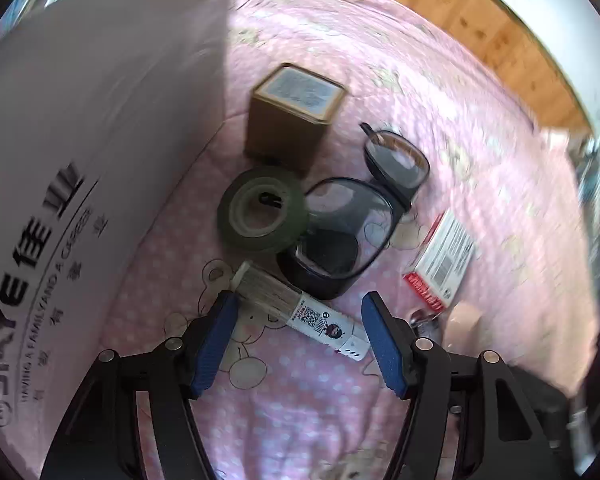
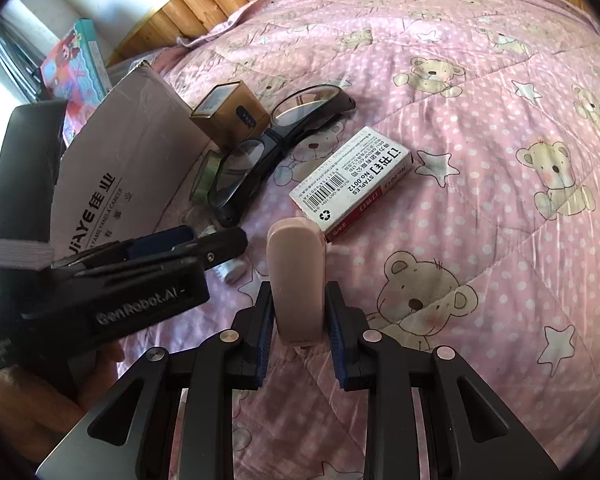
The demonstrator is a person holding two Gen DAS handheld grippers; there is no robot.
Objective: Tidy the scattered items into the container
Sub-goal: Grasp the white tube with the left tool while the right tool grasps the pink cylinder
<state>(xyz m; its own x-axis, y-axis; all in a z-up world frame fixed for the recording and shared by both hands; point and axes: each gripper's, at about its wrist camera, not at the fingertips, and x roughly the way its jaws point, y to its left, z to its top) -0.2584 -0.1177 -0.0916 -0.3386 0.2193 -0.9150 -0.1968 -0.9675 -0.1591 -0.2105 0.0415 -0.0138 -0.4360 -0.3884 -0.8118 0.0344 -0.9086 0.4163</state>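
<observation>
On the pink bear-print quilt (image 2: 460,200) my left gripper (image 1: 300,332) is open over a white tube with a QR label (image 1: 300,312), one finger on each side of it. Beyond it lie a green tape roll (image 1: 260,208), black-framed glasses (image 1: 364,208) resting on a black roll (image 1: 324,264), a brown box (image 1: 296,116) and a staples box (image 1: 440,260). My right gripper (image 2: 298,320) is shut on a pink stapler (image 2: 296,276), upright between the pads. The cardboard box (image 1: 80,140) stands at the left.
The right wrist view shows the staples box (image 2: 352,176), glasses (image 2: 268,148), brown box (image 2: 228,114) and cardboard box (image 2: 132,140) ahead to the left. A colourful book (image 2: 76,64) stands behind the cardboard box. Wooden panelling (image 2: 228,4) borders the bed's far side.
</observation>
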